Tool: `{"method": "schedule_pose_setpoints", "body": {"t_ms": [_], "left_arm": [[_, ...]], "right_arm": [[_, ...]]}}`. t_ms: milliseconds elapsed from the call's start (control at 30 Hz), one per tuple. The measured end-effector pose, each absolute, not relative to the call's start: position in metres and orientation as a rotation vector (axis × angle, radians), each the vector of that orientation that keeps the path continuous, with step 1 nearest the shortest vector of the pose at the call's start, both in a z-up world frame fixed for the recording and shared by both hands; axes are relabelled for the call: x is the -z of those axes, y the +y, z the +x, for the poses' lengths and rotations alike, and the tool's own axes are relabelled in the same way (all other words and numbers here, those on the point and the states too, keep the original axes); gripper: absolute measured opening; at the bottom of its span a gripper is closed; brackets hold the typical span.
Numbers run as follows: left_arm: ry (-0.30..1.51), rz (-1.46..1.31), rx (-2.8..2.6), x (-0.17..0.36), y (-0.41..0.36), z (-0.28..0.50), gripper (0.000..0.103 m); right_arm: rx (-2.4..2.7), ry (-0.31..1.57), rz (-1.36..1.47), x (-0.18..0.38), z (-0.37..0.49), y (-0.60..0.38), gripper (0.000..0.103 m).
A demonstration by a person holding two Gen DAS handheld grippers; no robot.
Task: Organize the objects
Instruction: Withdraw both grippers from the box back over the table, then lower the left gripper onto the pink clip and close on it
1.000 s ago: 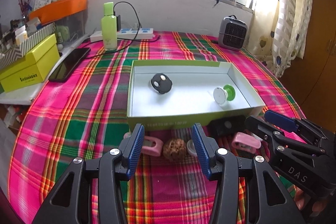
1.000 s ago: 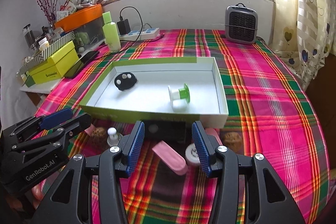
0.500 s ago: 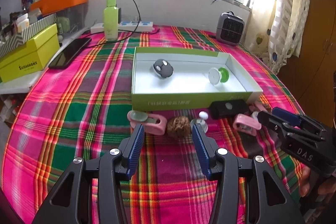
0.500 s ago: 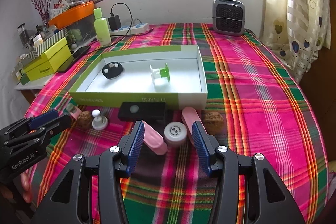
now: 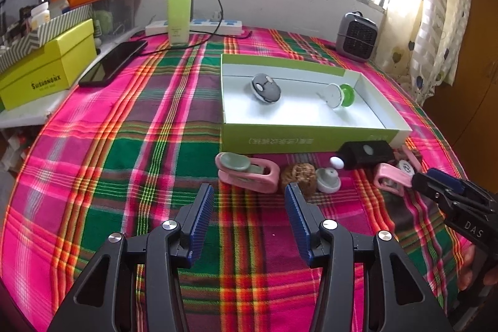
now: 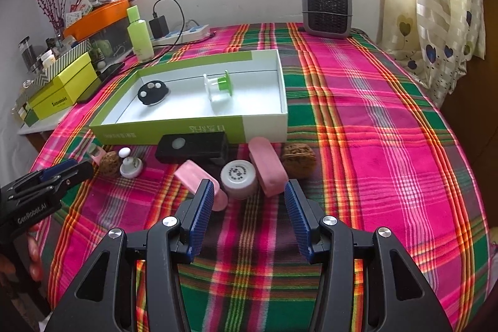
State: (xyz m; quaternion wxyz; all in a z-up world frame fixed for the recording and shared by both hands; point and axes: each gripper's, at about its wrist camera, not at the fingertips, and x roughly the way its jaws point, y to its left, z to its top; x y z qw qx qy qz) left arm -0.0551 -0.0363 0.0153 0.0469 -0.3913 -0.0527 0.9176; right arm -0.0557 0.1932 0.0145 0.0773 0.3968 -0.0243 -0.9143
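Observation:
A green-and-white open box (image 5: 314, 140) (image 6: 199, 131) holds a black round gadget (image 5: 266, 88) (image 6: 153, 93) and a green-and-white spool (image 5: 339, 95) (image 6: 219, 85). Small items lie in a row before it: pink clip (image 5: 249, 173), walnut (image 5: 298, 178) (image 6: 109, 163), white knob (image 5: 327, 179) (image 6: 130, 167), black block (image 5: 365, 153) (image 6: 191, 147), pink cases (image 6: 267, 165) (image 6: 199, 182), white cap (image 6: 239, 179), second walnut (image 6: 298, 160). My left gripper (image 5: 249, 217) is open and empty, short of the pink clip. My right gripper (image 6: 249, 215) is open and empty, just short of the white cap.
A plaid cloth (image 5: 140, 129) covers the table. At the back stand a green bottle (image 5: 179, 16), a power strip (image 5: 193, 27) and a small heater (image 6: 328, 10). A phone (image 5: 113, 67) and a yellow box (image 5: 46, 67) lie left. A curtain (image 6: 442, 5) hangs right.
Both grippers have pulled back and risen from the row of small items, so box and items look farther away. Both stay open and empty.

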Motion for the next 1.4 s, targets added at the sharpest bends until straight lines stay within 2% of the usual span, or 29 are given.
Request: {"method": "schedule_pose_setpoints", "body": {"t_ms": [600,1400], "left_arm": [[-0.196,-1.239,-2.801,-0.011,-0.036,-0.081,0.047],[-0.237,-1.292,-2.821,-0.005,-0.059,-0.073,0.048]], "right_arm": [[2.763,-0.134,1.208,-0.017,-0.07,0.215,0.049],[2.561,0.036,1.116,-0.016,-0.066,0.161,0.049]]}}
